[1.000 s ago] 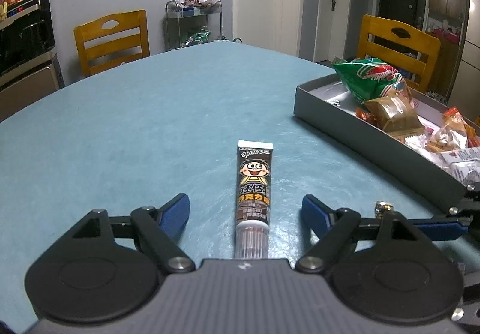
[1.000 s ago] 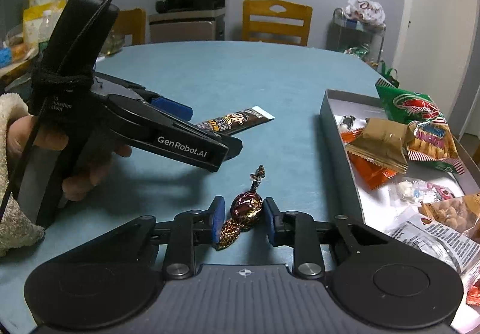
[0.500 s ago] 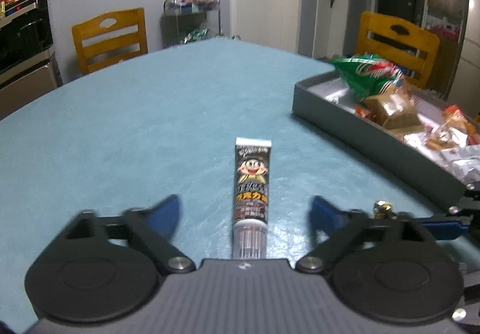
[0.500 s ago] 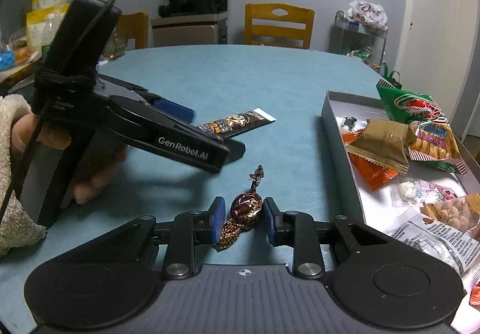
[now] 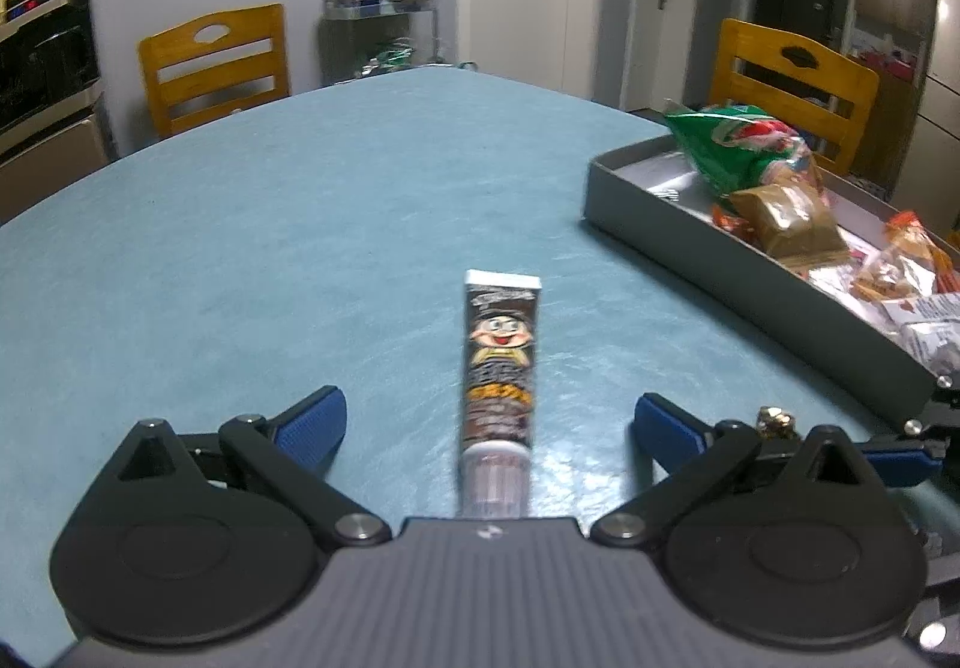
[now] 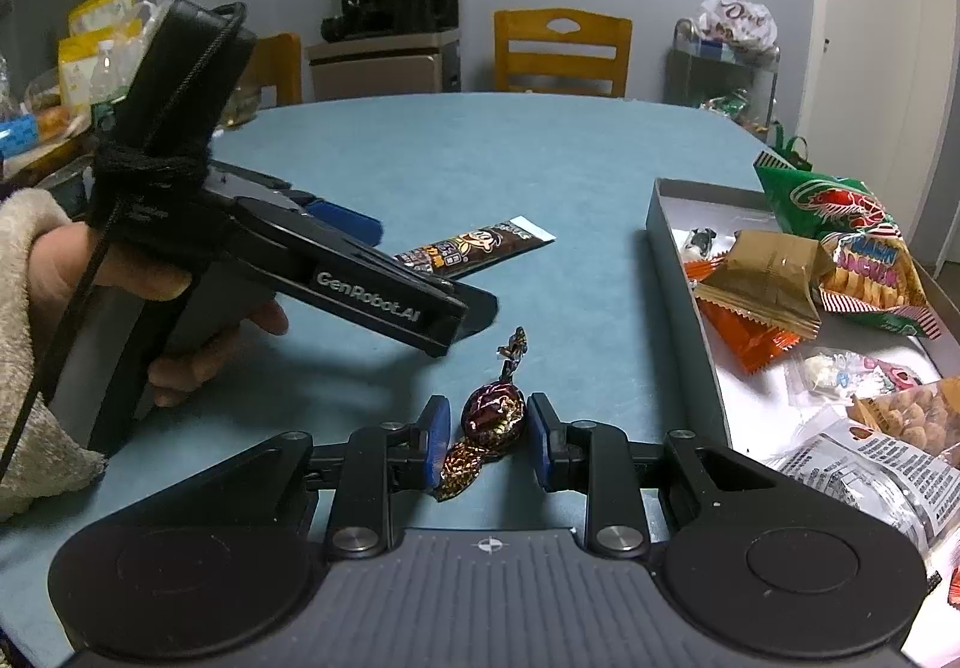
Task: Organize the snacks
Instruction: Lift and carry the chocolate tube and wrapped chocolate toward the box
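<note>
Step in hand: you are lining up the left gripper [image 5: 486, 415] on the chocolate tube [image 5: 499, 362], ready to carry it to the tray [image 5: 720, 272].
Tube, place: it is lying flat on the table [image 5: 288, 248], at lower centre of the left view, with its cap end nearest you and its flat white end pointing away.
Left gripper, state: its jaws are standing wide and are just starting to close. The tube is lying between them, and neither pad is touching it.
Right gripper [image 6: 486, 440], state: it is bracketing the wrapped candy [image 6: 493, 415] closely at lower centre of the right view. You cannot tell whether the pads are pressing on it.
Tray, place: it is sitting at the right of both views, already holding many packets.
Advice, grip: you are probably best closing on the tube's firm printed body rather than on its cap, keeping it centred between the pads.
Advice, risk: the round tube may be rolling aside if one pad arrives first.
Advice, clearance: both grippers are working near each other, so you are needing to lift one at a time.
</note>
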The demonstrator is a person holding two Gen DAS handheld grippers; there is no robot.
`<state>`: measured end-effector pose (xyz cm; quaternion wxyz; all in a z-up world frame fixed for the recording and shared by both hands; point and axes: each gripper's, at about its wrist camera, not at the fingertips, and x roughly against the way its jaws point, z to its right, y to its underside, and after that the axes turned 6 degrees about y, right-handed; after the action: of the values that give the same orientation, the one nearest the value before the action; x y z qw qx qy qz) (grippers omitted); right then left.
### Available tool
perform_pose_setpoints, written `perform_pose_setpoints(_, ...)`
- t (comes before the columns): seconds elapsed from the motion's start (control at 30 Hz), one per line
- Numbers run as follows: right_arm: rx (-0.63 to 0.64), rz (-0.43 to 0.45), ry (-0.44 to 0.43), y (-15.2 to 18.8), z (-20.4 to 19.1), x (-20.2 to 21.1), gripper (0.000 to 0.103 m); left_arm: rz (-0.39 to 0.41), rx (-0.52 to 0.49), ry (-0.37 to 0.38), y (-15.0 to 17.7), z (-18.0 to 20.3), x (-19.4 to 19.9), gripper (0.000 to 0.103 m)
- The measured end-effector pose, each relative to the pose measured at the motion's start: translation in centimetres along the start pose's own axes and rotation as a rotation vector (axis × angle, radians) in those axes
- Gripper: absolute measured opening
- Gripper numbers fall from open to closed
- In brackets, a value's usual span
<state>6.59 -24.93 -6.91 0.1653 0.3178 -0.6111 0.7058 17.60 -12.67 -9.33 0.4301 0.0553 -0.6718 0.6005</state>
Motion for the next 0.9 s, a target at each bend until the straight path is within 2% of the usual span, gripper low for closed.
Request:
perform_pose_setpoints(0.13, 0.005, 0.004, -0.006, 0.1, 0.1, 0.1, 0.026, 0.023, -0.08, 0.06, -0.1, 1.5, 0.2, 0.076)
perform_pose_setpoints(0.2, 0.003, 0.005, -0.01, 0.2, 0.3, 0.2, 0.025, 0.031, -0.087, 0.07, 0.0, 1.6, 0.4, 0.069)
perform_pose_setpoints(0.27, 0.007, 0.004, -0.015, 0.2, 0.2, 0.3, 0.025, 0.036, -0.06, 0.068, 0.0, 1.3, 0.6, 0.06)
perform_pose_setpoints(0.33, 0.005, 0.005, -0.02, 0.2, 0.3, 0.4, 0.025, 0.047, -0.007, 0.057, 0.0, 0.4, 0.8, 0.037)
perform_pose_setpoints(0.43, -0.003, 0.009, -0.021, 0.3, 0.5, 0.5, 0.025, 0.062, 0.058, 0.057, 0.1, -0.8, 1.2, 0.026)
perform_pose_setpoints(0.5, -0.007, 0.011, -0.023, 0.3, 0.6, 0.5, 0.025, 0.063, 0.063, 0.046, 0.2, -1.0, 1.3, 0.022)
perform_pose_setpoints(0.67, -0.007, 0.018, -0.026, 0.3, 0.5, 0.5, 0.025, 0.058, -0.006, 0.001, 0.1, 0.3, 1.3, 0.02)
perform_pose_setpoints(0.9, -0.009, 0.055, -0.019, 0.0, 0.4, 1.3, 0.025, 0.08, 0.036, 0.001, 0.2, -0.4, 1.5, 0.02)
